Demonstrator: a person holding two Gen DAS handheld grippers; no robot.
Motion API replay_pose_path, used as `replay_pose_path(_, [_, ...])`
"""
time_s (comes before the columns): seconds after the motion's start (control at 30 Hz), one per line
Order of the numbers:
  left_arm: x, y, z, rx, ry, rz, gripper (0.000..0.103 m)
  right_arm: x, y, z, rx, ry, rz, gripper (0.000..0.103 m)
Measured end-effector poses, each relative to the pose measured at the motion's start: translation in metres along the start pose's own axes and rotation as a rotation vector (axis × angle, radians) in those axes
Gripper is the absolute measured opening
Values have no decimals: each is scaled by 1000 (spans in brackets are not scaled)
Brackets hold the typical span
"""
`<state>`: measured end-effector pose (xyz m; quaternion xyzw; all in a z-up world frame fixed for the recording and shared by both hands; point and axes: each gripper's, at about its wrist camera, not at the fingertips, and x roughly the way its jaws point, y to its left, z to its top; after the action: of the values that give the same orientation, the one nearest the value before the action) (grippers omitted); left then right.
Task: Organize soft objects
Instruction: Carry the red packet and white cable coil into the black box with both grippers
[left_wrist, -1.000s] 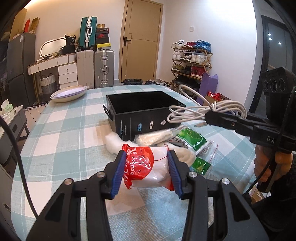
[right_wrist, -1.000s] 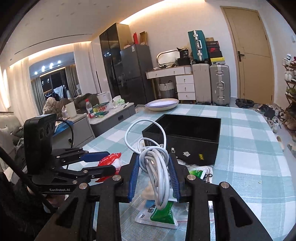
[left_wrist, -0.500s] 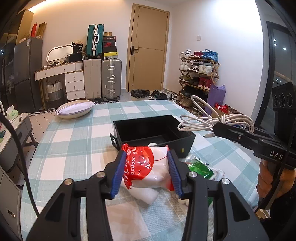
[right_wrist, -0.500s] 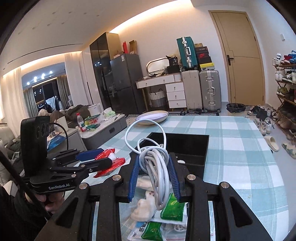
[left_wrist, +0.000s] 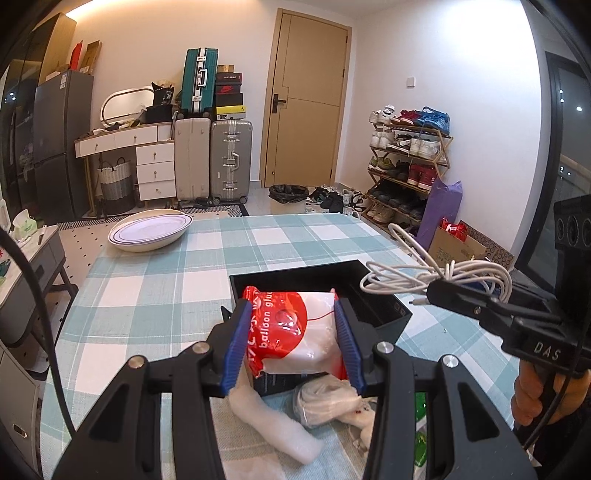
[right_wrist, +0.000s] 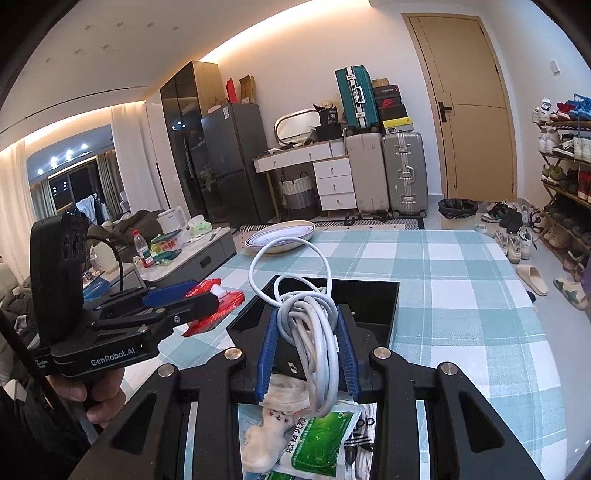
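Fridge (left_wrist: 61, 144): dark, far left by wall; boxes on top.
Desk (left_wrist: 125, 142): white drawers, oval mirror above, basket under.
Suitcases (left_wrist: 212, 158): two upright beside desk, teal one + shoeboxes stacked on top.
Door (left_wrist: 308, 107): tan, shut; bin and loose shoes on floor in front.
Shoe rack (left_wrist: 410, 162): right wall, full; purple bag beside it.
Table (left_wrist: 147, 288): teal/white check cloth.
Dish (left_wrist: 149, 232): white oval, far left corner of table.
Box (left_wrist: 384, 314): black, open top, mid table.
Left gripper (left_wrist: 293, 343): closed on the red/white bag (left_wrist: 291, 332), held up over box's near edge.
Pile (left_wrist: 291, 417): white fluffy bits, green packets on cloth just in front of box.
Right gripper (right_wrist: 308, 350): clamped on coiled white cable (right_wrist: 314, 332), held above box's near side, to the right of left gripper.
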<state>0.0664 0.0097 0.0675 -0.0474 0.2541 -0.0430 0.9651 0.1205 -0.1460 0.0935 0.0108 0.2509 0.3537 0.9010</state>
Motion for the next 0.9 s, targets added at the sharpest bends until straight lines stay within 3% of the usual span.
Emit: replay_pose_path(0.9, [77, -5, 7, 16, 105, 57, 45, 78, -20, 3, -96, 141, -114, 31])
